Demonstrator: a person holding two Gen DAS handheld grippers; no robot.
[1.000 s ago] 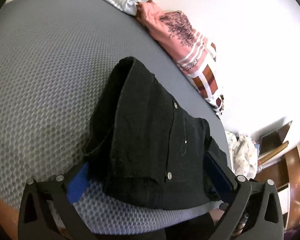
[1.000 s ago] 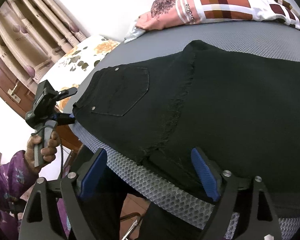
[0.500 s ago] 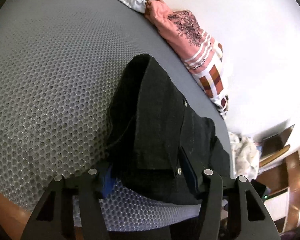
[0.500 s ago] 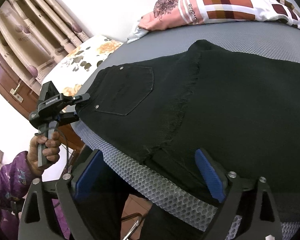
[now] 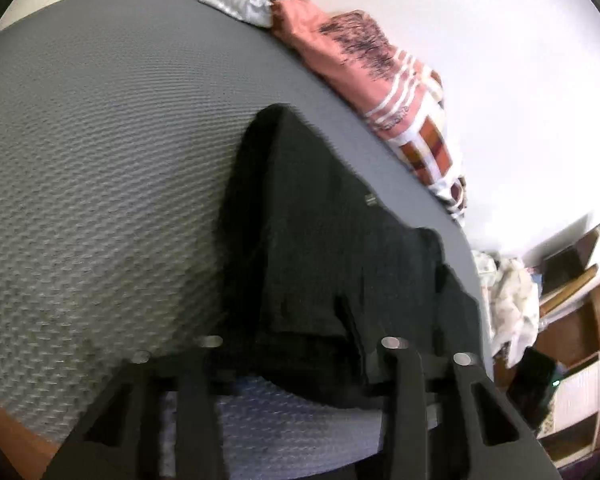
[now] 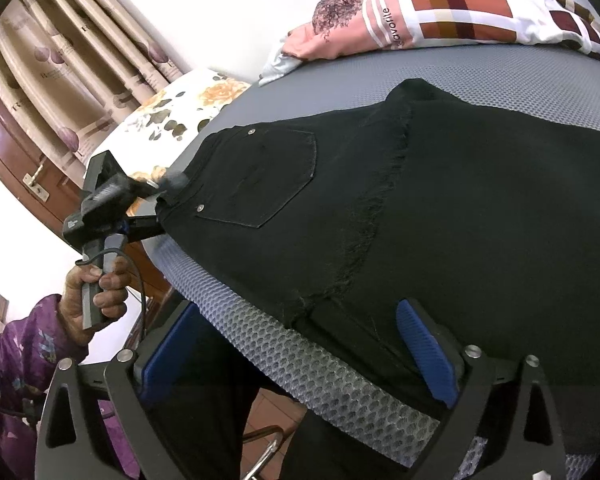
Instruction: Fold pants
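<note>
Black pants lie on the grey mesh mattress, back pocket up, waist toward the left. In the left wrist view the pants run away from the camera. My left gripper is shut on the waistband corner at the bed's near edge; it also shows in the right wrist view, held by a hand. My right gripper is open, its blue pads on either side of the pants' frayed edge at the bed's front edge, not closed on the cloth.
A pink, white and brown checked garment lies at the far side of the mattress by the wall, also seen in the left wrist view. A floral pillow, curtains and a wooden door are left. Shelves and cloth clutter stand right.
My left gripper closed from wide open onto the waistband corner and the pants shifted slightly. My right gripper stayed open and moved a little closer to the frayed edge.
</note>
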